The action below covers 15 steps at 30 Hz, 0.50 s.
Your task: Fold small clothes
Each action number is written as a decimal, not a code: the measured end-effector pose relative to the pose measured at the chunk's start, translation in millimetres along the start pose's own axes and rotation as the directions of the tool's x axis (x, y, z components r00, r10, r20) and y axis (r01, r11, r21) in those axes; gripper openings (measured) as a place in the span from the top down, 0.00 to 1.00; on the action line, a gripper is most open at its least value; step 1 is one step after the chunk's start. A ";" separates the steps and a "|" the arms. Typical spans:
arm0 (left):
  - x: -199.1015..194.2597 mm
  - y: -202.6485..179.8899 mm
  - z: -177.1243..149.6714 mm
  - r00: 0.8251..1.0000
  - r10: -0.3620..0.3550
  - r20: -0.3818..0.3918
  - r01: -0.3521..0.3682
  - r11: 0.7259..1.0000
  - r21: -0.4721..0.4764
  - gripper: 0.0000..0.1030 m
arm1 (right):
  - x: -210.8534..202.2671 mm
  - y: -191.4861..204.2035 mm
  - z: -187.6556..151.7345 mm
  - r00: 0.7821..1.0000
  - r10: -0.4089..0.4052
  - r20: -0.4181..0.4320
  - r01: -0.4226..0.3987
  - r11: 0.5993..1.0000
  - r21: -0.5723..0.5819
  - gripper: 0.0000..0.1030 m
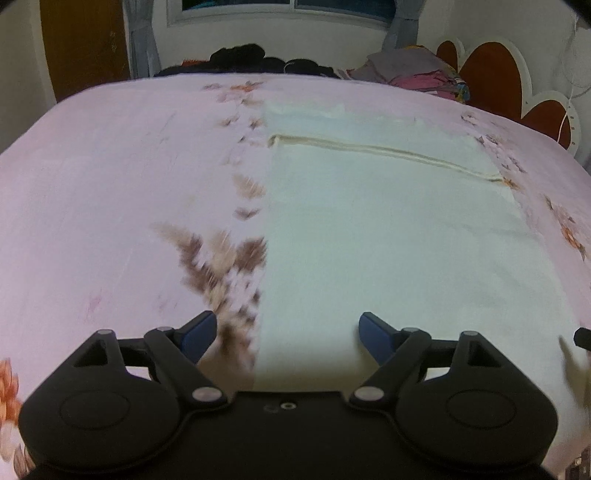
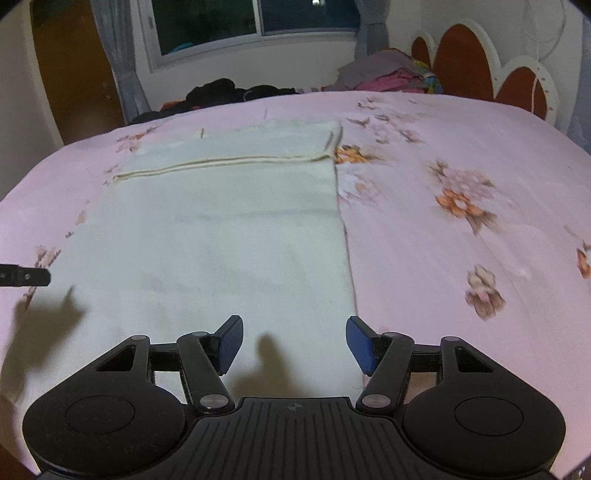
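A pale cream garment (image 1: 388, 229) lies flat on the pink floral bedsheet (image 1: 110, 192), with a hemmed edge folded across its far end. My left gripper (image 1: 286, 334) is open and empty, hovering over the garment's near left edge. In the right wrist view the same garment (image 2: 229, 240) fills the middle, and my right gripper (image 2: 293, 341) is open and empty over its near right edge. The tip of the left gripper shows at the left edge of the right wrist view (image 2: 26, 277).
The bedsheet (image 2: 461, 221) spreads wide on both sides. Dark clothes (image 2: 229, 92) and a pile of coloured clothes (image 2: 391, 75) lie at the far edge. A red-brown scalloped headboard (image 2: 491, 74) stands at the right, and a window (image 2: 255, 22) is behind.
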<state>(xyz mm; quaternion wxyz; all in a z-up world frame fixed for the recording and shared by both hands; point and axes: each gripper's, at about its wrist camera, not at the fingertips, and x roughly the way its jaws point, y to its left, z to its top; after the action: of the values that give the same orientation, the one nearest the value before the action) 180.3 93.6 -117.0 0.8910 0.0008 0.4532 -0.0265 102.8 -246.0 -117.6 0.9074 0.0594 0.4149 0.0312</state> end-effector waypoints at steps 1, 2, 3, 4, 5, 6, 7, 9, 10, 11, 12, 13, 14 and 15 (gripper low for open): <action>-1.3 4.3 -5.0 1.000 -0.004 -0.007 0.004 1.000 -0.009 0.22 | -2.8 -0.4 -3.6 1.000 -0.002 -0.003 0.002 1.000 0.004 0.40; -2.6 8.8 -10.5 1.000 -0.008 -0.016 0.008 1.000 -0.019 0.24 | -4.6 -1.4 -7.1 1.000 -0.004 -0.008 0.004 1.000 0.009 0.40; -3.5 12.5 -15.0 1.000 -0.015 -0.027 0.014 1.000 -0.027 0.25 | -6.1 -2.2 -11.1 1.000 -0.006 -0.012 0.007 1.000 0.012 0.40; -4.4 16.4 -19.9 0.999 -0.023 -0.040 0.021 0.999 -0.036 0.27 | -7.0 -2.7 -14.7 1.000 -0.007 -0.018 0.008 1.000 0.015 0.40; -5.5 20.2 -24.9 0.998 -0.029 -0.049 0.027 0.999 -0.047 0.28 | -7.6 -3.5 -17.9 1.000 -0.007 -0.026 0.008 1.000 0.019 0.40; -7.4 23.6 -29.2 0.998 -0.036 -0.055 0.033 0.998 -0.056 0.28 | -8.4 -4.6 -21.3 0.999 -0.006 -0.033 0.007 1.000 0.025 0.40; -9.6 26.6 -34.4 0.997 -0.041 -0.061 0.038 0.997 -0.063 0.28 | -9.0 -4.9 -24.2 0.999 -0.006 -0.039 0.008 1.000 0.030 0.40; -13.7 29.5 -42.7 0.996 -0.046 -0.070 0.042 0.997 -0.065 0.29 | -10.7 -5.7 -31.0 0.999 -0.014 -0.050 0.016 0.999 0.034 0.40; -16.0 30.7 -46.6 0.996 -0.050 -0.072 0.045 0.997 -0.064 0.30 | -11.5 -6.9 -33.9 0.998 -0.018 -0.054 0.020 0.999 0.038 0.40; -18.5 31.7 -50.2 0.996 -0.053 -0.074 0.048 0.997 -0.065 0.30 | -12.4 -8.5 -36.9 0.998 -0.026 -0.059 0.029 0.999 0.042 0.40; -20.5 32.4 -52.8 0.996 -0.057 -0.076 0.052 0.996 -0.066 0.30 | -13.0 -10.0 -39.4 0.997 -0.033 -0.063 0.036 0.998 0.048 0.40; -22.4 33.1 -55.0 0.995 -0.063 -0.079 0.057 0.996 -0.071 0.30 | -13.5 -12.0 -41.2 0.997 -0.037 -0.067 0.041 0.997 0.058 0.40; -24.0 33.7 -56.7 0.994 -0.069 -0.082 0.063 0.995 -0.077 0.30 | -14.5 -14.3 -43.5 0.997 -0.040 -0.072 0.045 0.997 0.070 0.40; -25.0 34.1 -58.3 0.993 -0.077 -0.085 0.070 0.994 -0.083 0.31 | -15.4 -15.9 -45.3 0.996 -0.041 -0.075 0.047 0.996 0.077 0.40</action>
<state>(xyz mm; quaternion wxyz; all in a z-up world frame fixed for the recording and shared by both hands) 120.2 130.3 -131.9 0.8678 -0.0504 0.4927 -0.0413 58.6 -259.7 -137.6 0.8889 0.0847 0.4501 -0.0032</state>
